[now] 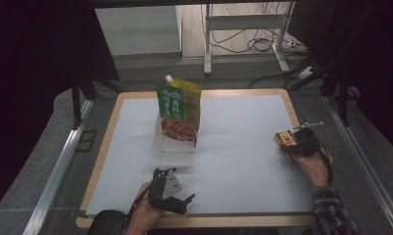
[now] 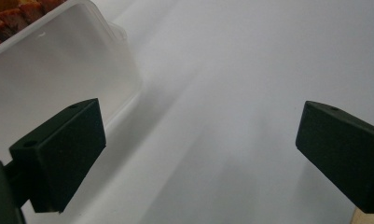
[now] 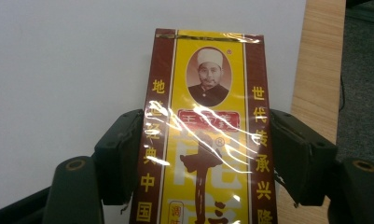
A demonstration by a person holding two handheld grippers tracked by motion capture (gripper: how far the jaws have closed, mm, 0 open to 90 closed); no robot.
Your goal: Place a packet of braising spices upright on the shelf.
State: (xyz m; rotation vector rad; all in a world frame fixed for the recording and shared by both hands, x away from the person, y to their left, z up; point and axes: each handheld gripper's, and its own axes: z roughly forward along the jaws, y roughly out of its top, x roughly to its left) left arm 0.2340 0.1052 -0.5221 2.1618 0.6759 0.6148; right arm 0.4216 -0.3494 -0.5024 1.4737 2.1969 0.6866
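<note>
A flat yellow and dark-red box (image 3: 208, 79) with a portrait and Chinese lettering lies near the right edge of the white mat (image 1: 243, 147). My right gripper (image 3: 207, 154) has its two black jaws set against the box's long sides and is shut on it. In the high view the box (image 1: 283, 139) lies just left of the right gripper (image 1: 292, 143). My left gripper (image 1: 176, 185) rests near the front edge, jaws wide open around bare mat (image 2: 201, 140). A green and yellow spouted pouch (image 1: 180, 110) stands in a clear plastic tub (image 1: 177, 149).
The tub's white wall (image 2: 58, 70) is close to the left jaw in the left gripper view. The mat lies on a wooden board whose rim (image 3: 317, 70) runs beside the box. Metal rails (image 1: 57, 171) flank the table, with grey floor around it.
</note>
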